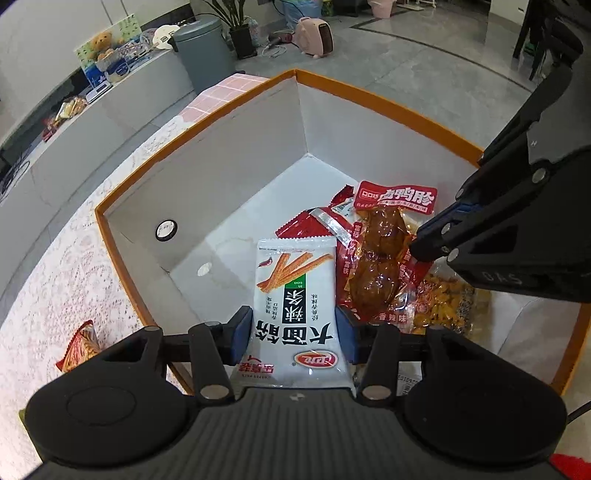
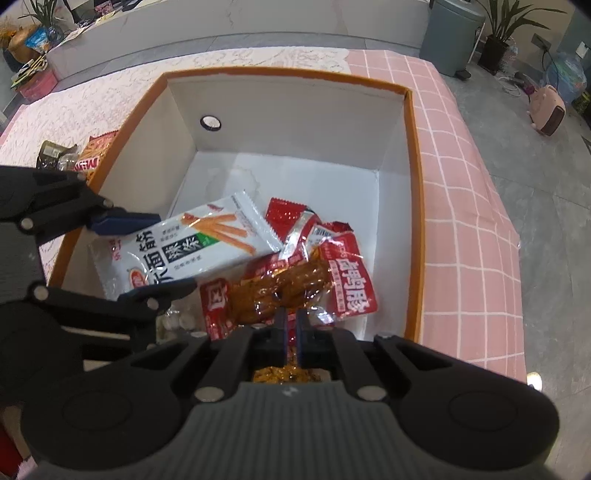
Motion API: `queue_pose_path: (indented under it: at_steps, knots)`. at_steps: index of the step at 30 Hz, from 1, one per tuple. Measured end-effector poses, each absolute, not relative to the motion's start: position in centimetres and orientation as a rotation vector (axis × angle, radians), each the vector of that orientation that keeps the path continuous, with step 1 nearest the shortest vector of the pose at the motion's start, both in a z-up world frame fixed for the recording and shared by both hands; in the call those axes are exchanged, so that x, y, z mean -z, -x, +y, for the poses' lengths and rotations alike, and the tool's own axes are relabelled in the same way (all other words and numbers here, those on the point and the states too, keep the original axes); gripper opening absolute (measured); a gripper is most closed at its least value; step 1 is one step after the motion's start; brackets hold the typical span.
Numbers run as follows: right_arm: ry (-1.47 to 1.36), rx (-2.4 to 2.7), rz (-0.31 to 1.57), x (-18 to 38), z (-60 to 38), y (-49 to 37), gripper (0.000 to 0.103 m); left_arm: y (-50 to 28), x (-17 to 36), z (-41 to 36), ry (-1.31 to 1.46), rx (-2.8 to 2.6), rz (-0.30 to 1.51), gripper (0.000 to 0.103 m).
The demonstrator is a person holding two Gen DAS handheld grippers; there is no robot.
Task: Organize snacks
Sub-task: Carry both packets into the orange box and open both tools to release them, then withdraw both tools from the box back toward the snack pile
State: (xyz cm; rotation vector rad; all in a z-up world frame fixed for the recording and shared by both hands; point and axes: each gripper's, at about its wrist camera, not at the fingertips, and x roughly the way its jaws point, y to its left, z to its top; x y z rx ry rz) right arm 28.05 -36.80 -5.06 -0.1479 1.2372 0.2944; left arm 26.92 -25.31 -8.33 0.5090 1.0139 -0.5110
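White snack packet (image 1: 295, 295) | pinched between left hand-held gripper (image 1: 293, 334) pads | over orange-rimmed box (image 1: 388, 98)

Grey polished floor tiles (image 1: 424, 55) stretch away, shining under the room light, with a grey bin (image 1: 201, 51) and a potted plant (image 1: 236, 29) standing side by side. A pink heater (image 1: 316, 37) sits on the floor nearby, and a long white counter (image 1: 92, 122) runs along the left, a teddy bear (image 1: 101, 44) on top
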Motion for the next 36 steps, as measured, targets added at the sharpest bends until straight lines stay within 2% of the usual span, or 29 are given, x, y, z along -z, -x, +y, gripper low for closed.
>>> queue_pose_path:
  at_steps: [4,6,12,15,24,27,31,32,36]
  knots:
    - [0.158,-0.300,1.237,5.1,-36.6,-28.0,0.002,-26.7,8.3,-25.4,-0.524,0.510,0.971,0.065]
    - [0.165,-0.303,1.237,5.2,-36.5,-28.1,0.003,-26.4,8.2,-25.4,-0.535,0.519,0.959,0.073]
    - [0.176,-0.305,1.248,5.3,-36.3,-28.0,0.009,-25.9,7.5,-25.6,-0.542,0.550,0.943,0.074]
    - [0.174,-0.302,1.254,5.3,-36.3,-27.9,0.026,-25.6,7.0,-25.6,-0.546,0.566,0.936,0.075]
    - [0.176,-0.291,1.228,3.5,-36.3,-27.0,0.042,-24.7,3.9,-23.8,-0.469,0.580,0.905,0.076]
    - [0.161,-0.281,1.202,2.4,-36.2,-26.4,0.054,-24.2,2.6,-22.4,-0.421,0.568,0.884,0.076]
    - [0.134,-0.260,1.157,0.9,-35.8,-25.3,0.061,-23.3,1.1,-20.4,-0.361,0.541,0.847,0.076]
    - [0.121,-0.246,1.150,0.6,-35.7,-24.9,0.066,-23.0,0.8,-19.8,-0.347,0.531,0.838,0.076]
    - [0.062,-0.196,1.105,-0.5,-35.2,-23.5,0.067,-21.9,-0.4,-17.8,-0.296,0.481,0.793,0.076]
